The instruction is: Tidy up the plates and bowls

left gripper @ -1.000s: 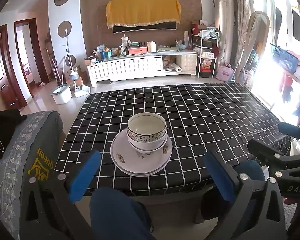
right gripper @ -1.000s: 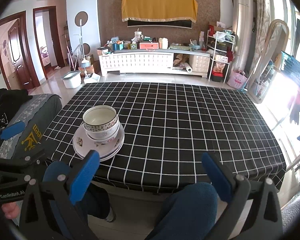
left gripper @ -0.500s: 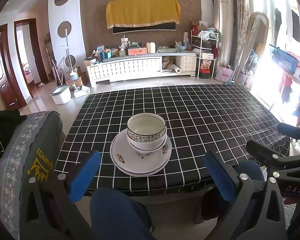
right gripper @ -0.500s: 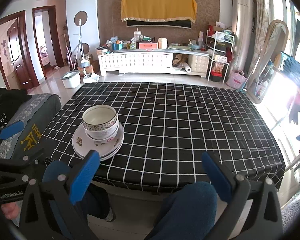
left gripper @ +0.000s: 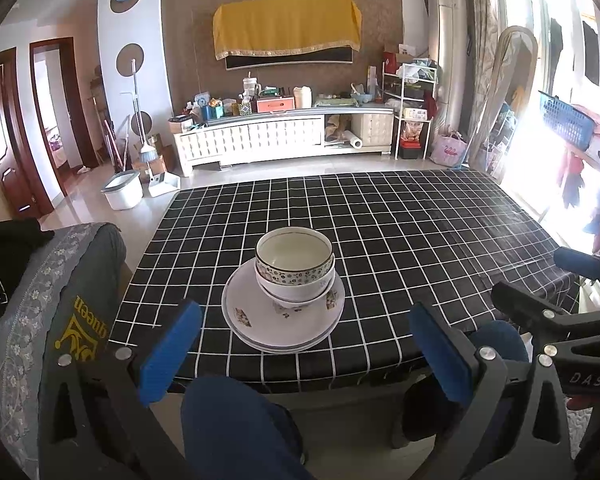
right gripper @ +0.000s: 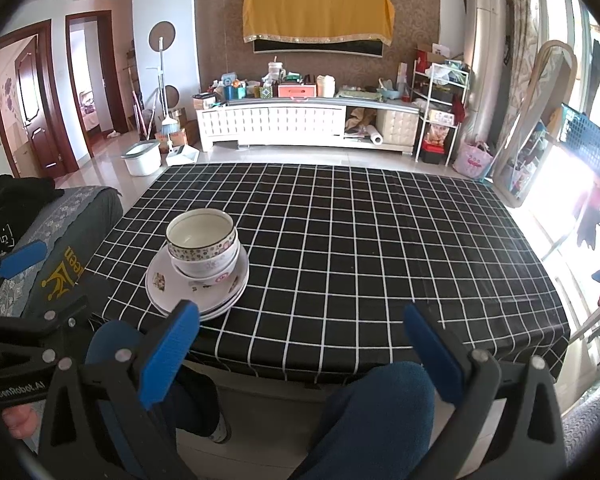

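Observation:
Two nested bowls [left gripper: 295, 266] sit on a stack of white plates [left gripper: 256, 320] near the front left edge of the black checked table [left gripper: 420, 232]. The top bowl has a flowered band. The same bowls [right gripper: 202, 246] and plates [right gripper: 160, 280] show at the left in the right wrist view. My left gripper [left gripper: 306, 350] is open and empty, held off the table's front edge, in front of the stack. My right gripper [right gripper: 300, 350] is open and empty, off the front edge, to the right of the stack.
A chair with a grey cover [left gripper: 60, 300] stands at the table's left. The person's knees [left gripper: 236, 424] are under the front edge. A white cabinet [left gripper: 284, 136], a bucket [left gripper: 122, 190] and a shelf rack [left gripper: 414, 120] stand across the room.
Almost nothing has changed. Both grippers stay open and still in front of the table, and the stack has not moved.

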The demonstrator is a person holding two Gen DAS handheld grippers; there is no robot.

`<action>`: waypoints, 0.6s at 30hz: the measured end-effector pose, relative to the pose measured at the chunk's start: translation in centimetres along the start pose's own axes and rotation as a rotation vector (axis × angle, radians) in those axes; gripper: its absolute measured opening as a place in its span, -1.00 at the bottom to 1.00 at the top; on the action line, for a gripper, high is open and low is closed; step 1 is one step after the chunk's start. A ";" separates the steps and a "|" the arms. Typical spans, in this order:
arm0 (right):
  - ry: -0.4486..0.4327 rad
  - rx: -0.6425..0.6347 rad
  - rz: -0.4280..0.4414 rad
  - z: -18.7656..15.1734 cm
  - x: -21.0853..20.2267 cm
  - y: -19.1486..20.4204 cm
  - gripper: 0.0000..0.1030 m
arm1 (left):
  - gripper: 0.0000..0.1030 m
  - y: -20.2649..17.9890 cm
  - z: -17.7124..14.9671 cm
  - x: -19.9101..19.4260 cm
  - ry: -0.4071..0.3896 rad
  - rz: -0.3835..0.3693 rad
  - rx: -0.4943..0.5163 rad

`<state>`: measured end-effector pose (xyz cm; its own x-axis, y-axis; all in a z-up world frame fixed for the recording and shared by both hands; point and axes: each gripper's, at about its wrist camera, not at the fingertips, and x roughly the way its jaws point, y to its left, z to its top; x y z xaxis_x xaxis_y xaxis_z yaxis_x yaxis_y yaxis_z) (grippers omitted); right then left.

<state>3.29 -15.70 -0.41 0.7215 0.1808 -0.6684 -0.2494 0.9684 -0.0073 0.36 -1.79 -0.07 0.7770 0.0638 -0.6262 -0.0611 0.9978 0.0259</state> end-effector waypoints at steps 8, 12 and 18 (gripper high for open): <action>0.002 -0.004 -0.002 0.0 -0.1 0.0 1.00 | 1.00 0.1 0.0 -0.1 0.000 -0.007 -0.005; 0.003 -0.005 -0.003 0.0 -0.1 0.0 1.00 | 1.00 0.0 0.0 -0.2 0.002 -0.009 -0.008; 0.002 -0.005 -0.003 0.0 -0.1 0.0 1.00 | 1.00 0.0 0.1 -0.2 0.002 -0.007 -0.007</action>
<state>3.21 -15.73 -0.35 0.7208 0.1774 -0.6701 -0.2502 0.9681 -0.0129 0.22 -1.81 0.11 0.7764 0.0565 -0.6277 -0.0599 0.9981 0.0159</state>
